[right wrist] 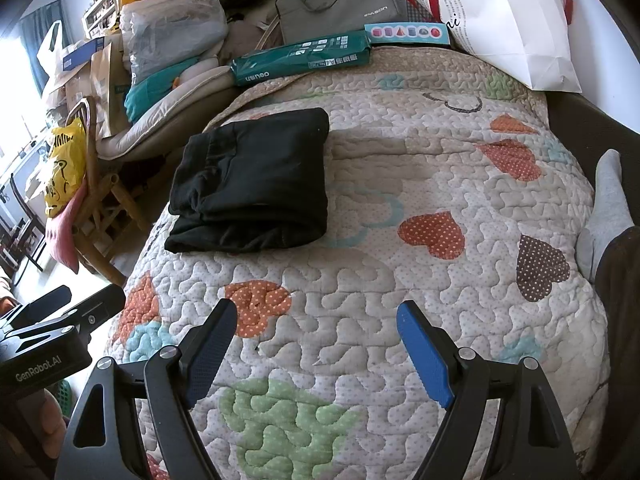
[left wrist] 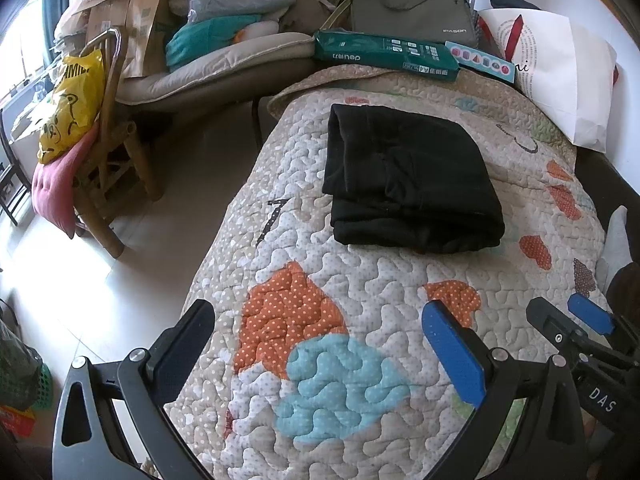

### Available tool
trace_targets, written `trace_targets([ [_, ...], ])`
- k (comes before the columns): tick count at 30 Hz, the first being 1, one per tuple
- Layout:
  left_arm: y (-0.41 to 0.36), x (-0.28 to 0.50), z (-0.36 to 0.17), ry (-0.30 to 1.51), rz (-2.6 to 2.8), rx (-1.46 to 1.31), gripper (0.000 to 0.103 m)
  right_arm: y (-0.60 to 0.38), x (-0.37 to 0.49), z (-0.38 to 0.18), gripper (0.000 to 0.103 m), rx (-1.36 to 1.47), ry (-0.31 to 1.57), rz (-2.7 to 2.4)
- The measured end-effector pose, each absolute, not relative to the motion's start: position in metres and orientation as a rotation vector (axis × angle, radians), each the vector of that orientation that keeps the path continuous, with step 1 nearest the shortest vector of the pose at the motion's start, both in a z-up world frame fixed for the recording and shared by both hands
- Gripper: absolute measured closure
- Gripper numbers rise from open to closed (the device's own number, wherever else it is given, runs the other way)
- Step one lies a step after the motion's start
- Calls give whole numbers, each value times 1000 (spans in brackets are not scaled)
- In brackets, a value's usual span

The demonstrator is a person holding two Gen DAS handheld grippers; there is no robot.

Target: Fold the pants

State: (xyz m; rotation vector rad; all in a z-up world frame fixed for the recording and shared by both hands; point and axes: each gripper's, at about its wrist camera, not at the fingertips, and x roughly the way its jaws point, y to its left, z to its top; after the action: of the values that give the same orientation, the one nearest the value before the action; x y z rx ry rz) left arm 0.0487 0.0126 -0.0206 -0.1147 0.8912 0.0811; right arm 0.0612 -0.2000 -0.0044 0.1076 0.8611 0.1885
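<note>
The black pants (left wrist: 408,176) lie folded into a thick rectangle on the quilted bedspread (left wrist: 320,272), toward its far part. In the right wrist view the same pants (right wrist: 252,184) sit to the left of centre. My left gripper (left wrist: 316,312) hangs open over the near quilt, well short of the pants, nothing between its fingers. My right gripper (right wrist: 316,312) is open too, above the near quilt with empty jaws. Each gripper shows at the edge of the other's view: the right gripper (left wrist: 560,312) at the right, the left gripper (right wrist: 76,296) at the left.
A green paper pack (left wrist: 384,56), a grey laptop bag (left wrist: 412,8) and a white paper bag (left wrist: 560,68) line the bed's far end. A cluttered couch (left wrist: 216,68) and a wooden chair (left wrist: 108,168) with a yellow bag stand left. A socked foot (right wrist: 608,208) rests at the right edge.
</note>
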Motion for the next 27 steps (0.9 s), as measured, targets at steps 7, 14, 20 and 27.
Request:
trace_targets([
  [7,12,49,-24,899,78,-119,0,-200,61,-6,17,103,865,190],
  [14,11,49,-24,901,76,-119,0,-199,62,-8,17,92,865,185],
  [20,11,50,-26,905,65,-130,0,-199,62,-8,17,72,864,178],
  [27,11,50,-26,908,63,-131,0,-199,62,-8,17,63,868,171],
])
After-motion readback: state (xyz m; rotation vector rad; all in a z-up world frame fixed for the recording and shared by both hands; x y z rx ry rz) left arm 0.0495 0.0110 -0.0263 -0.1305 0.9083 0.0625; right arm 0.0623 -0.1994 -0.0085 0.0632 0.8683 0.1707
